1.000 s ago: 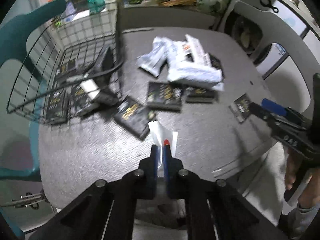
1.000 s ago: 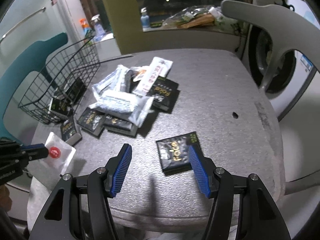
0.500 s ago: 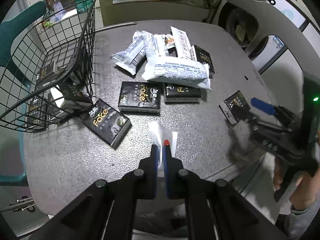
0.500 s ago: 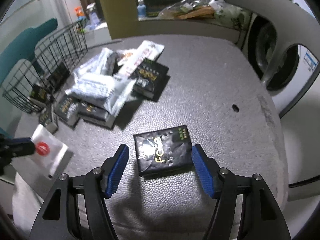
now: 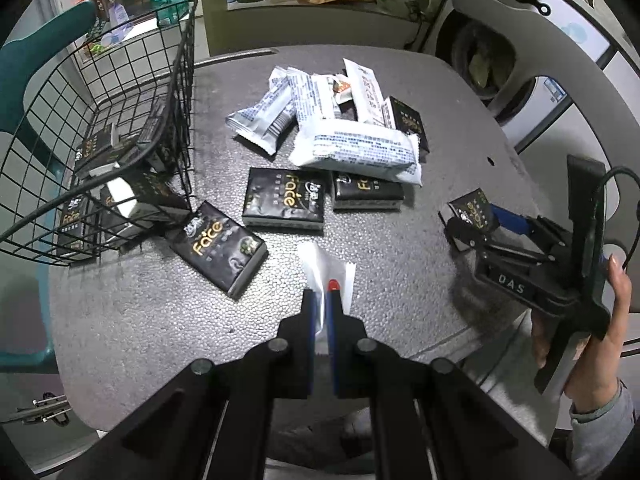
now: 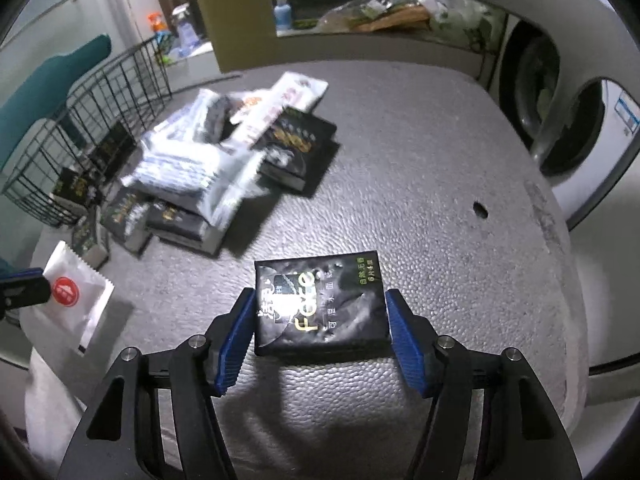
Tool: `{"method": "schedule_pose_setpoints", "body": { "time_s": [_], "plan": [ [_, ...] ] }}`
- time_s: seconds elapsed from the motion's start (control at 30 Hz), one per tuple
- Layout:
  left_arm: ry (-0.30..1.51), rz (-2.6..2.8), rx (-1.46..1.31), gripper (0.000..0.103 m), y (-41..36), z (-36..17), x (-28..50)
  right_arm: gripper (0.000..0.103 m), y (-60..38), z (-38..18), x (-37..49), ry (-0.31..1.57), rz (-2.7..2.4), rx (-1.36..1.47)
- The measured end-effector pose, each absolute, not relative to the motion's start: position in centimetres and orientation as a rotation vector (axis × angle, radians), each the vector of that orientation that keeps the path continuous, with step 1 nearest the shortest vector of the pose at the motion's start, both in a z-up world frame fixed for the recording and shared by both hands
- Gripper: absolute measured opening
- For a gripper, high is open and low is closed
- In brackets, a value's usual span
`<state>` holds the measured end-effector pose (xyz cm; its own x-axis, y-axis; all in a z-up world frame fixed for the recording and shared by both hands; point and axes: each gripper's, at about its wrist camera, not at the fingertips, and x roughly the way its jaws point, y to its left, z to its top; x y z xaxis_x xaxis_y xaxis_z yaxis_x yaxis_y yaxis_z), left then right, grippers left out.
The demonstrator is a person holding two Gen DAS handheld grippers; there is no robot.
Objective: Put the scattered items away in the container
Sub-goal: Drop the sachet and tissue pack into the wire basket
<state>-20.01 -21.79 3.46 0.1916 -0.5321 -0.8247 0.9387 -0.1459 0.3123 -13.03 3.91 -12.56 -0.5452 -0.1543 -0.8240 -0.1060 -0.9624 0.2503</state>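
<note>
My left gripper (image 5: 320,300) points steeply down at lower centre of its view, jaws clamped on a thin white sachet with a red round mark (image 5: 326,274) held above the grey pebbled table (image 5: 140,320). My right gripper (image 6: 320,320) also tilts down, jaws apart and just closing, straddling a flat black tissue pack with gold lettering (image 6: 320,304) lying at lower centre; whether the pads touch it, I cannot tell. The black wire basket (image 5: 120,120) sits upper left, holding several black packs.
</note>
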Motion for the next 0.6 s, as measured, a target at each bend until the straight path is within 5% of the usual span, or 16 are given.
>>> {"method": "schedule_pose_setpoints", "body": {
  "time_s": [0.23, 0.6],
  "plan": [
    [0.453, -1.394, 1.018, 0.005, -20.6, 7.5, -19.9, 0.063, 0.8, -4.6, -12.7, -0.416, -2.736, 1.239],
    [0.319, -1.321, 0.746, 0.005, -20.5, 21.7, -14.5, 0.063, -12.0, 7.0, -19.2, -0.307, -2.616, 0.922]
  ]
}}
